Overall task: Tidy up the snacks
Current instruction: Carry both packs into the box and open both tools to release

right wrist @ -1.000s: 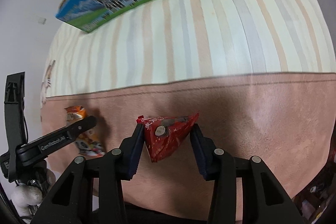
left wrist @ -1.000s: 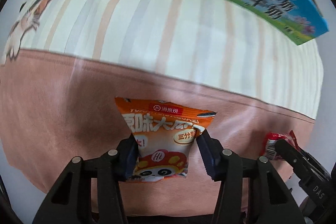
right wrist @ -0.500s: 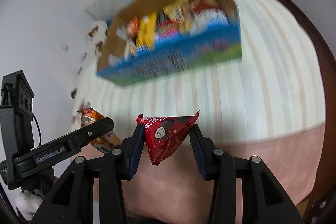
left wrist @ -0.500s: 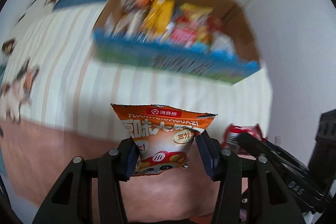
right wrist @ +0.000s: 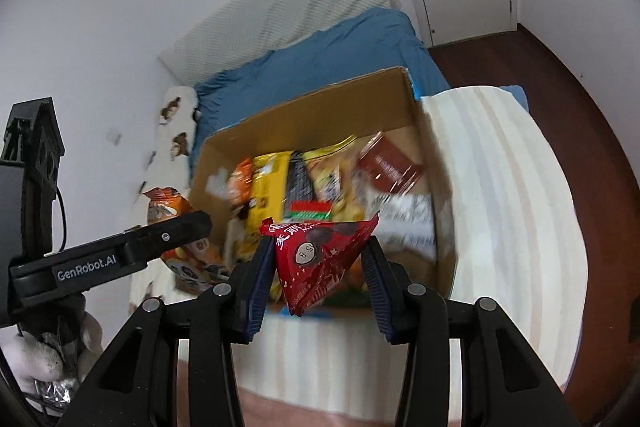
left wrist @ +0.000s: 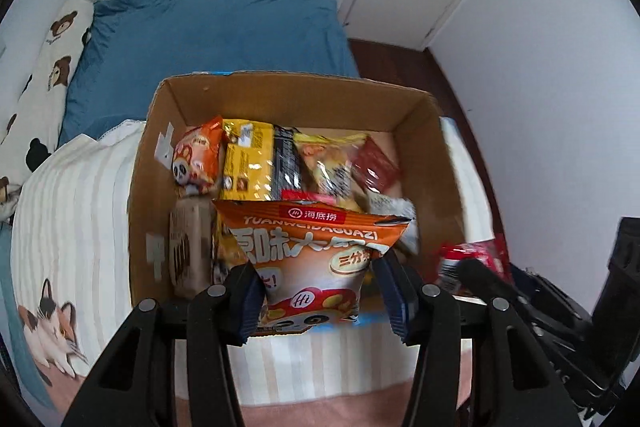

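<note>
Left wrist view: the left gripper (left wrist: 320,291), still clamped on the orange snack packet (left wrist: 316,259), now hangs over the open cardboard box (left wrist: 288,95) of snacks, previously farther off.

Right wrist view: the right gripper (right wrist: 316,275) still clamps the red triangular packet (right wrist: 320,259), now at the box's near edge.

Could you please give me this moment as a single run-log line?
left gripper: shut on orange snack bag | right gripper: shut on red snack packet | cardboard box: open, holds snacks
</note>
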Demonstrator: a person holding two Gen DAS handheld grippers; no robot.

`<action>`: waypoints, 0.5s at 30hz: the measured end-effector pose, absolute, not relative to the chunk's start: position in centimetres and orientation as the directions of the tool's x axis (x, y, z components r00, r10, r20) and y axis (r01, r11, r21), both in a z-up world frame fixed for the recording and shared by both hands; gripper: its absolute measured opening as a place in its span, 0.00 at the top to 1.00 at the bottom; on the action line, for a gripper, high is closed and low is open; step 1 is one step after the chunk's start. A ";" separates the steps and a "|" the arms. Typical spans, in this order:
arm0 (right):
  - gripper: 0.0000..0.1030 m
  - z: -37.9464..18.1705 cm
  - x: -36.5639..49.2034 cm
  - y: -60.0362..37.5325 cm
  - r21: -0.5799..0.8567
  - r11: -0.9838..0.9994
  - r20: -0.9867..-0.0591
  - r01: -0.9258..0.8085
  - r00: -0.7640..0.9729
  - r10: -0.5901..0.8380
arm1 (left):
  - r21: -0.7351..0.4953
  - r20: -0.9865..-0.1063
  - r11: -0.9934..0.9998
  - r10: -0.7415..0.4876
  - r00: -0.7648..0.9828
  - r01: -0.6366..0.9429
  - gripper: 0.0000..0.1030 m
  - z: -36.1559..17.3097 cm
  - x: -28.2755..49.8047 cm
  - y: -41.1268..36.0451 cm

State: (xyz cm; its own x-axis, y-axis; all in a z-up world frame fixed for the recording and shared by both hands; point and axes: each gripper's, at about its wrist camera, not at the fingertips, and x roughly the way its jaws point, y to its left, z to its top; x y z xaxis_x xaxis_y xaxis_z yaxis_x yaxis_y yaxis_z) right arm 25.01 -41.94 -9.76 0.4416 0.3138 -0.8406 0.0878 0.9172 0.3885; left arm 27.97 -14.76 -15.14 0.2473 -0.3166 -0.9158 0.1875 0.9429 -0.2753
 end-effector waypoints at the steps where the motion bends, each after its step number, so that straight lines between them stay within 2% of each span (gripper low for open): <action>1: 0.55 -10.2 25.8 -42.1 0.383 0.919 -0.846 0.096 0.436 0.307 | -0.278 -0.922 0.942 -0.316 0.225 0.186 0.53 -15.9 29.1 -15.1; 6: 0.54 -13.8 29.7 -43.0 0.340 0.931 -0.895 0.137 0.352 0.275 | -0.277 -0.949 0.950 -0.294 0.114 0.145 0.53 -20.9 32.7 -16.2; 7: 0.53 -14.7 30.2 -43.1 0.329 0.933 -0.907 0.147 0.324 0.269 | -0.274 -0.953 0.952 -0.288 0.092 0.138 0.52 -21.6 32.9 -16.3; 8: 0.46 -15.3 30.5 -43.1 0.322 0.935 -0.914 0.149 0.308 0.266 | -0.270 -0.957 0.954 -0.281 0.074 0.128 0.52 -22.5 33.4 -16.3; 9: 0.39 -15.8 30.8 -43.1 0.312 0.937 -0.919 0.157 0.298 0.256 | -0.272 -0.958 0.955 -0.281 0.063 0.121 0.44 -23.2 33.6 -16.3; 10: 0.22 -16.2 30.7 -43.2 0.301 0.940 -0.924 0.160 0.294 0.246 | -0.277 -0.956 0.954 -0.285 0.064 0.114 0.36 -23.6 33.7 -16.1; 11: 0.14 -16.6 30.8 -43.2 0.291 0.943 -0.929 0.161 0.282 0.238 | -0.273 -0.957 0.955 -0.282 0.068 0.113 0.15 -23.7 33.7 -16.0; 12: 0.14 -16.8 30.8 -43.2 0.288 0.944 -0.931 0.160 0.276 0.237 | -0.264 -0.959 0.957 -0.274 0.077 0.115 0.05 -23.8 33.8 -15.9; 15: 0.12 -16.9 30.8 -43.1 0.261 0.954 -0.940 0.148 0.265 0.216 | -0.256 -0.959 0.960 -0.267 0.098 0.115 0.05 -23.7 33.9 -15.5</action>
State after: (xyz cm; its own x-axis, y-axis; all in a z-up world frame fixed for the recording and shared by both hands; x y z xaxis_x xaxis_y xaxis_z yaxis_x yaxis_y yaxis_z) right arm 30.78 -43.07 -16.91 0.2651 0.2164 -0.9396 0.1481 0.9538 0.2614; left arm 33.92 -15.53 -23.68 0.0984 -0.2674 -0.9586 0.1147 0.9599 -0.2560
